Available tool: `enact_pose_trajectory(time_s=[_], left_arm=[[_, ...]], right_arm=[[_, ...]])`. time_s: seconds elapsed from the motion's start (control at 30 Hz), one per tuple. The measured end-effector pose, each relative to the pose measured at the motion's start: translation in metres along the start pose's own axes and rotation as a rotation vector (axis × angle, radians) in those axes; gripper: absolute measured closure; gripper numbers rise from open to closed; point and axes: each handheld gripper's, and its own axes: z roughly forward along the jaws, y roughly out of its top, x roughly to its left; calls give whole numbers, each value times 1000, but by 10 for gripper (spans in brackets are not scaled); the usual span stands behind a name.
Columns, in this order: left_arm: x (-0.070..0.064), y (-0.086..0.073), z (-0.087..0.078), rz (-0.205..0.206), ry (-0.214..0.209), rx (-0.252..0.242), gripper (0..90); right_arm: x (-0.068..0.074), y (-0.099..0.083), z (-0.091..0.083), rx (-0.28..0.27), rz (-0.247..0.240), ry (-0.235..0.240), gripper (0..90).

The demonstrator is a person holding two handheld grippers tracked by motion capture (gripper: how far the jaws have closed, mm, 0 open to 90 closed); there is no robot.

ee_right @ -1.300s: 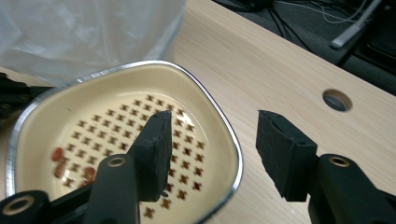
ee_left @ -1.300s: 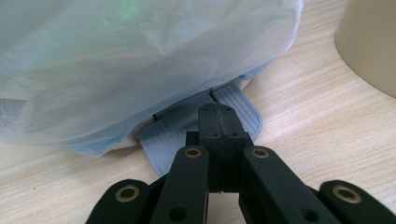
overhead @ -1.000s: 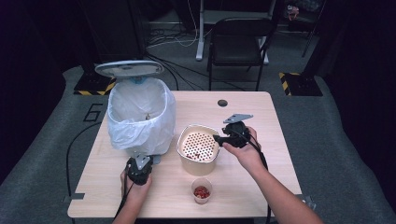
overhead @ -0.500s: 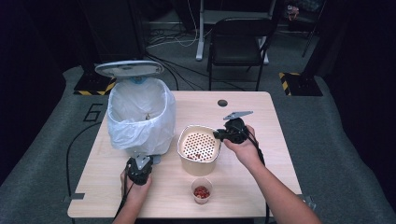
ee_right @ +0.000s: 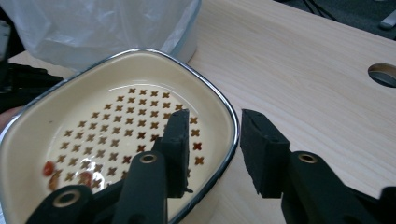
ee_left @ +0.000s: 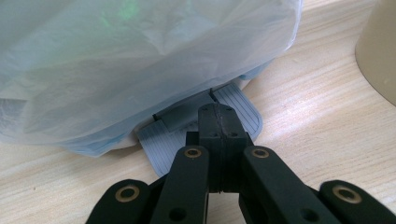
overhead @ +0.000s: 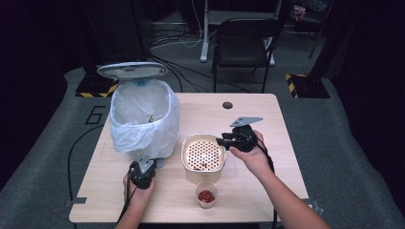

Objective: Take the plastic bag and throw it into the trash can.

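Note:
A cream strainer bowl [overhead: 203,155] with cross-shaped holes and a metal rim sits mid-table. A few red bits [ee_right: 51,170] lie in the strainer bowl [ee_right: 116,121]. My right gripper [overhead: 221,140] is open at the bowl's right rim. In the right gripper view, my right gripper [ee_right: 215,121] has one jaw inside the bowl and one outside. My left gripper [overhead: 145,163] is shut at the foot of a bag-lined pedal bin [overhead: 143,119] whose lid [overhead: 133,70] stands up. In the left gripper view, the tips of my left gripper [ee_left: 218,109] rest on the grey pedal [ee_left: 161,135].
A small clear cup [overhead: 206,194] of red pieces stands near the front edge, just before the bowl. The wooden table [overhead: 272,124] has a cable hole [overhead: 227,105] at the back. A black chair [overhead: 243,43] stands beyond the table.

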Motion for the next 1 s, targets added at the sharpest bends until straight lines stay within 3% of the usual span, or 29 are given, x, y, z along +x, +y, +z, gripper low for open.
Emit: enact_pose_trajectory(time_s=[0.27, 0.53, 0.77, 0.97, 1.0], left_arm=[[0, 0, 0, 4, 1, 4, 900], [0, 0, 0, 4, 2, 2, 900], [0, 0, 0, 10, 6, 3, 900], [0, 0, -1, 8, 3, 8, 900], [0, 0, 0, 7, 2, 7, 900]], right_arm=[[9, -14, -37, -36, -25, 1, 531], [13, -40, -62, -60, 19, 5, 507], [18, -64, -64, -40, 9, -1, 499], [24, -83, -55, -26, -5, 39, 449], [28, -91, -51, -21, -7, 64, 432]])
